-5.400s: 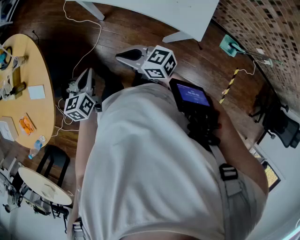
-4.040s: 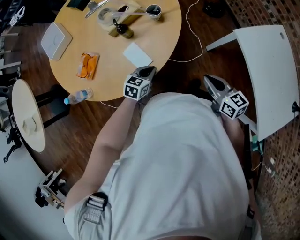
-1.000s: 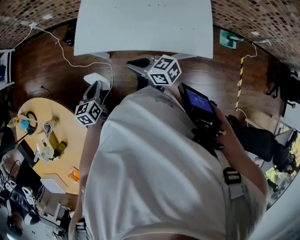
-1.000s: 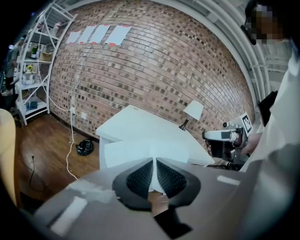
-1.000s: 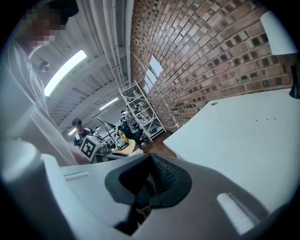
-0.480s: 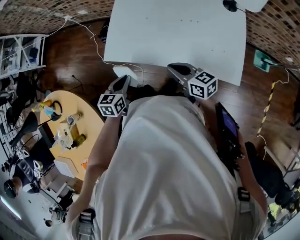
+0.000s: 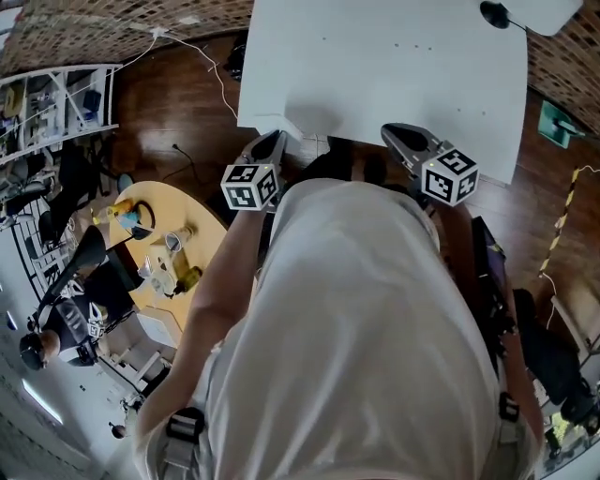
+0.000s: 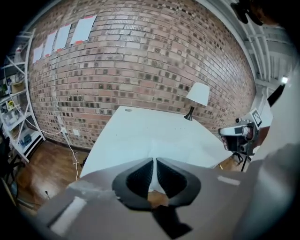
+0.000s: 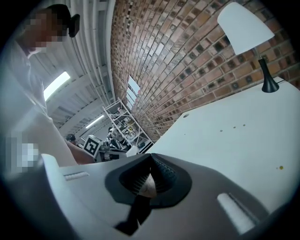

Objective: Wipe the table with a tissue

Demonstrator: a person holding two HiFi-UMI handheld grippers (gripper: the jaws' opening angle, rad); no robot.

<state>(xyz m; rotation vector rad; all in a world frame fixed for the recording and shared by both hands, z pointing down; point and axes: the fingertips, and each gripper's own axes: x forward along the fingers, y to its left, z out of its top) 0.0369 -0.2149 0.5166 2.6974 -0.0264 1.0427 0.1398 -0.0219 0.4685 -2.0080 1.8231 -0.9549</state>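
My left gripper (image 7: 277, 137) hangs over the near left corner of the white table (image 7: 394, 75). It is shut on a white tissue (image 7: 298, 139). In the left gripper view the jaws of the left gripper (image 8: 153, 160) pinch the tissue (image 8: 154, 152), which drapes forward onto the table (image 8: 136, 131). My right gripper (image 7: 389, 129) is over the table's near edge further right, and holds nothing. In the right gripper view its jaws (image 9: 150, 157) meet at the tips above the table (image 9: 234, 136).
A lamp (image 7: 525, 11) stands at the table's far right corner. A round wooden table (image 7: 202, 248) with bottles and small items stands at the left. A person (image 7: 56, 328) sits beyond it. Shelving (image 7: 56, 94) lines the brick wall.
The view has swung from the round wooden table to the white table. Both grippers now reach its near edge. The tissue stays in the left gripper.
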